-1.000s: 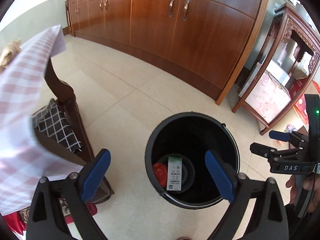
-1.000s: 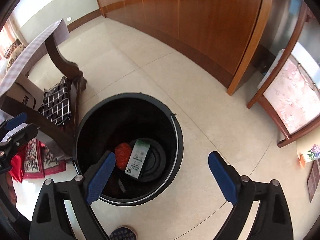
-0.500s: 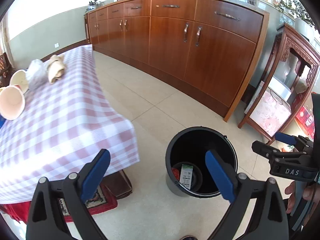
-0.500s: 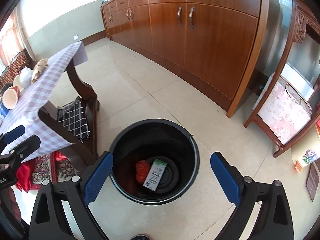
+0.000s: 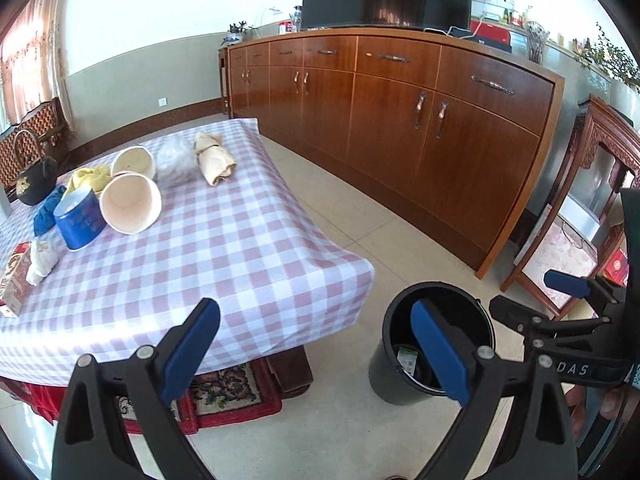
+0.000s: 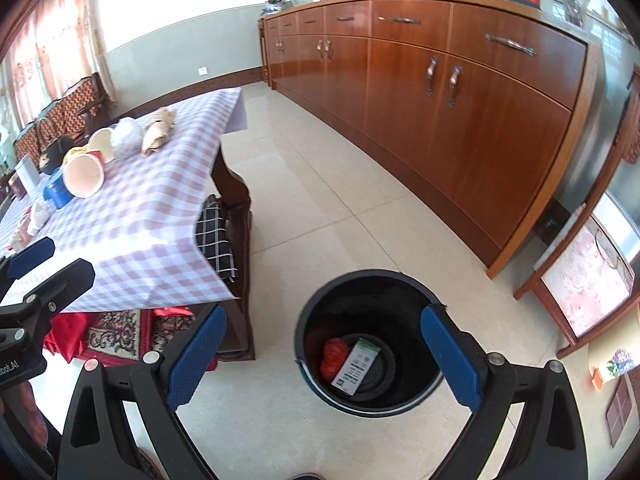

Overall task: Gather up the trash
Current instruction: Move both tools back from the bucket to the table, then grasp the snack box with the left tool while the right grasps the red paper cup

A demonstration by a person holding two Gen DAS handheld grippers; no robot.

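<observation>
A black trash bin [image 6: 316, 320] stands on the tiled floor; a green-and-white carton [image 6: 356, 366] and a red crumpled piece [image 6: 333, 357] lie in it. The same bin [image 5: 380, 372] shows low right in the left wrist view. On the checked tablecloth [image 5: 224, 256] lie two tipped paper cups [image 5: 130, 202], a blue cup [image 5: 78, 222], a clear plastic wad [image 5: 174, 158], a tan paper roll [image 5: 214, 160] and a white crumpled tissue [image 5: 42, 260]. My left gripper [image 5: 316, 350] is open and empty above the table's near edge. My right gripper [image 6: 322, 362] is open and empty over the bin.
A long wooden sideboard [image 5: 420, 120] runs along the back. A carved wooden stand [image 5: 580, 216] stands to the right. A black teapot [image 5: 34, 178], blue cloth [image 5: 46, 210] and yellow cloth [image 5: 90, 176] sit on the table. A patterned rug [image 5: 228, 388] lies under it.
Both grippers have risen and tilted up away from the bin; the left one has swung left so the tabletop and its litter now fill its view. Both stayed open.
</observation>
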